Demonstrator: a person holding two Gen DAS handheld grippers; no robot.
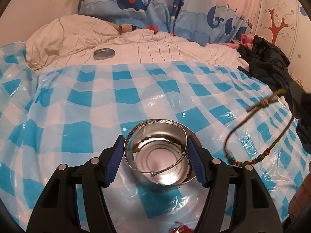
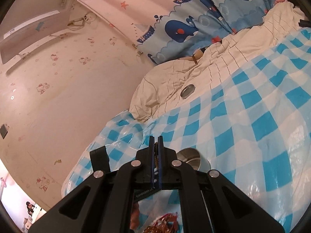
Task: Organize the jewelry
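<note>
In the left wrist view my left gripper (image 1: 155,155) is shut on a silver bangle (image 1: 136,134), holding it over an open round metal tin (image 1: 165,165) on the blue checked plastic sheet (image 1: 97,101). A cord bracelet with red and green beads (image 1: 252,136) hangs in the air at the right, held by my right gripper. In the right wrist view my right gripper (image 2: 156,141) is shut on that cord bracelet, only a bit of cord (image 2: 155,155) shows between the pads. The tin (image 2: 194,159) sits just right of it. More red and gold jewelry (image 2: 165,223) lies below.
The tin's lid (image 1: 104,54) lies on the rumpled white duvet (image 1: 155,46) beyond the sheet; it also shows in the right wrist view (image 2: 187,90). A dark garment (image 1: 268,66) is piled at the right. A whale-print curtain (image 1: 155,9) hangs behind the bed.
</note>
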